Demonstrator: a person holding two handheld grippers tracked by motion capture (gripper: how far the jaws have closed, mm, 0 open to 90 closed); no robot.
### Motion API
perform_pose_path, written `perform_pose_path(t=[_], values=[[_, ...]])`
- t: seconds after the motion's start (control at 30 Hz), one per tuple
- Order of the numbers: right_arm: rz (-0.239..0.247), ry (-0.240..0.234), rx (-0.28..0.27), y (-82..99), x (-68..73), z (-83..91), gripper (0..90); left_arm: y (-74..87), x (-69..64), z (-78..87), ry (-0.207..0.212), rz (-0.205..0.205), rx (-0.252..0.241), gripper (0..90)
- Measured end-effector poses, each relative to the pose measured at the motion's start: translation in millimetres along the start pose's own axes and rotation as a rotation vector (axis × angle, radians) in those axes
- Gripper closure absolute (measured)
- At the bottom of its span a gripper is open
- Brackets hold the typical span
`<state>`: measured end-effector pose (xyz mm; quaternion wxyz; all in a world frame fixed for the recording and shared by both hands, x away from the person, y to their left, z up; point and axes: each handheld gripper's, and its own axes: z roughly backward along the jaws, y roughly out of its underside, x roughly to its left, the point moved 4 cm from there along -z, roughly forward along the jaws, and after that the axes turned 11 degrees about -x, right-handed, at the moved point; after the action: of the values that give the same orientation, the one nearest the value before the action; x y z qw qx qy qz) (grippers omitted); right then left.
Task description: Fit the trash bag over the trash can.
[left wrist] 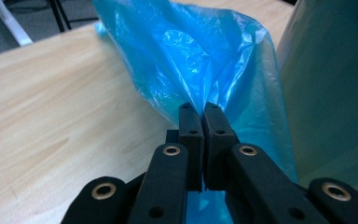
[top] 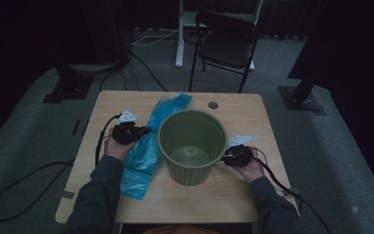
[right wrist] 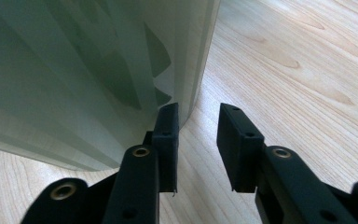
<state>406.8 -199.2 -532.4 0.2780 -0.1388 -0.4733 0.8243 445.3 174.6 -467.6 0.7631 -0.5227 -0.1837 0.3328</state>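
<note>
The green bin (top: 192,146) sits upright in the middle of the worktop (top: 233,195), with the blue bag (top: 146,151) lying flat just to its left, touching its side. The left gripper (left wrist: 199,109) is pinched tight on a fold of the bag's plastic, probably so it can lift the bag up to line the bin. The right gripper (right wrist: 198,116) sits half open beside the bin's base with nothing between its jaws, maybe there to steady the bin

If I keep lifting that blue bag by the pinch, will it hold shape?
Probably not: the blue bag looks thin and crinkled, bunching at the left tongs, so it should drape. It is likely light and may slip. The green bin seems stiffer.
</note>
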Motion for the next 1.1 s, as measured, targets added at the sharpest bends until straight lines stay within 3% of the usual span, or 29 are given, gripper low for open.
perform_pose_path(t=[0.2,0.53,0.77,1.1], values=[[0.005,-0.008,0.003,0.1,1.3,0.9,72.8,-12.4,-6.0,3.5,0.019,-0.01,-0.03,88.0],[0.009,-0.017,0.016,1.5,4.5,1.3,72.9,-19.9,-5.9,7.9,0.013,-0.013,-0.055,88.1],[0.014,-0.018,0.02,1.7,5.2,1.9,72.8,-33.2,-8.4,13.6,0.019,-0.039,-0.072,88.0],[0.015,-0.033,0.016,2.0,7.7,1.6,72.6,-40.7,-10.4,20.4,0.038,-0.026,-0.109,88.2]])
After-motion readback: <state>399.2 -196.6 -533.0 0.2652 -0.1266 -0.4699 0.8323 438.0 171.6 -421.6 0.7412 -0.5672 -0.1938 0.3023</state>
